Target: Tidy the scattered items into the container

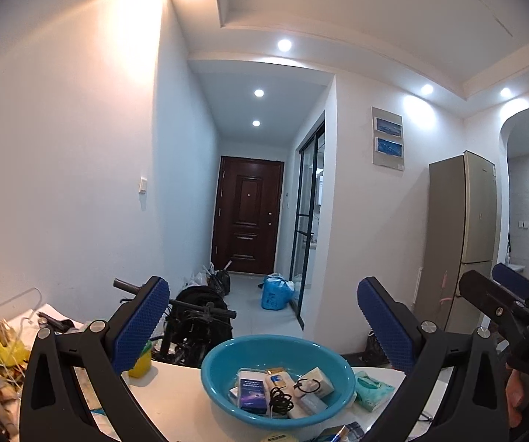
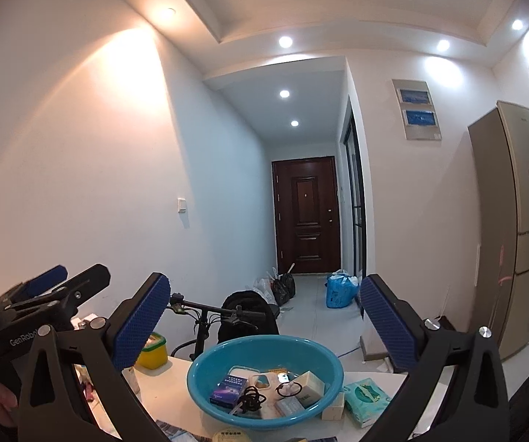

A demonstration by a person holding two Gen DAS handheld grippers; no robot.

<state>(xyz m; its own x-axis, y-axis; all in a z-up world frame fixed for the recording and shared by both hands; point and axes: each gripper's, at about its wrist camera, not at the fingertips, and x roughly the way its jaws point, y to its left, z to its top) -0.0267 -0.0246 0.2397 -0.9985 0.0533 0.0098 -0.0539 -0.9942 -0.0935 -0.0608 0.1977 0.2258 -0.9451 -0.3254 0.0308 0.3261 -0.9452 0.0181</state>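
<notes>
On the white table (image 1: 179,401) stands one blue basin (image 1: 223,361), holding a dark blue box (image 1: 252,393), a pale box (image 1: 317,381), black hair ties (image 1: 279,399) and other packets too jumbled to count. Just right of it lies one green tissue pack (image 1: 373,390); far left stands a yellow tub (image 1: 141,366). Both the left gripper (image 1: 260,328) and right gripper (image 2: 264,328) have fingers spread wide, empty. Items at the near edge are cut off.

The basin (image 1: 212,379) is showing teal. The pads (image 1: 141,326) are showing blue, in a fine grid texture. The tub (image 2: 152,351) is showing yellow, the door (image 2: 306,217) dark brown, the tissue pack (image 2: 365,399) green.
</notes>
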